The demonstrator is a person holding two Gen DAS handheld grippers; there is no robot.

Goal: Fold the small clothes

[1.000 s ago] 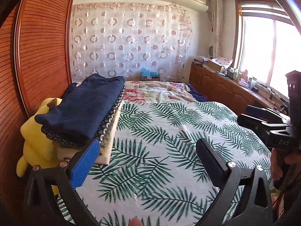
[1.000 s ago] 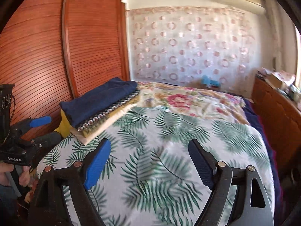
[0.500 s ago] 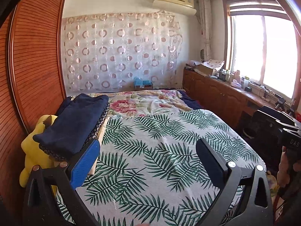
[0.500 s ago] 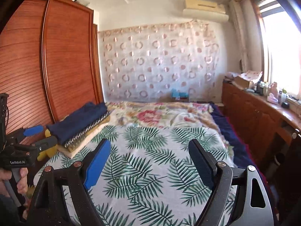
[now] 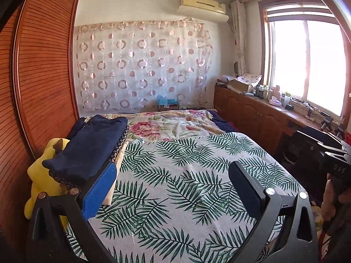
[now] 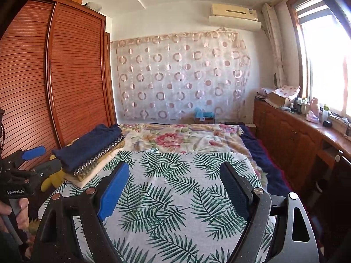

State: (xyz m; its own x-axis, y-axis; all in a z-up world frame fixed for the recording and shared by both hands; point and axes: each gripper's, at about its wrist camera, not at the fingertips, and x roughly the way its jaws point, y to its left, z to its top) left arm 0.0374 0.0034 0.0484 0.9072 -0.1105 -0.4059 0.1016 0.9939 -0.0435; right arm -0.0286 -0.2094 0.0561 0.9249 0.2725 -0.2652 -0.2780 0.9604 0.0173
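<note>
Your left gripper [image 5: 173,188] has black angular arms with silver screw heads, a ribbed bright-blue pad at nine o'clock and a dark pad at three. Your right gripper [image 6: 174,188] matches it. White "GenRobot.AI" lettering marks the left handle's black body, above its grey grip.

A home bedroom — bed [image 5: 197,175], slatted wooden wardrobe [image 6: 76,76], curtain [image 6: 179,76], wall air conditioner [image 6: 234,15]

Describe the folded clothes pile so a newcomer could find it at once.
Start at the wooden wardrobe along the bed's left side. The folded pile sits on the leaf-print cover by that edge, above a yellow plush toy. Navy garment on top, beaded layer, cream underneath.
</note>
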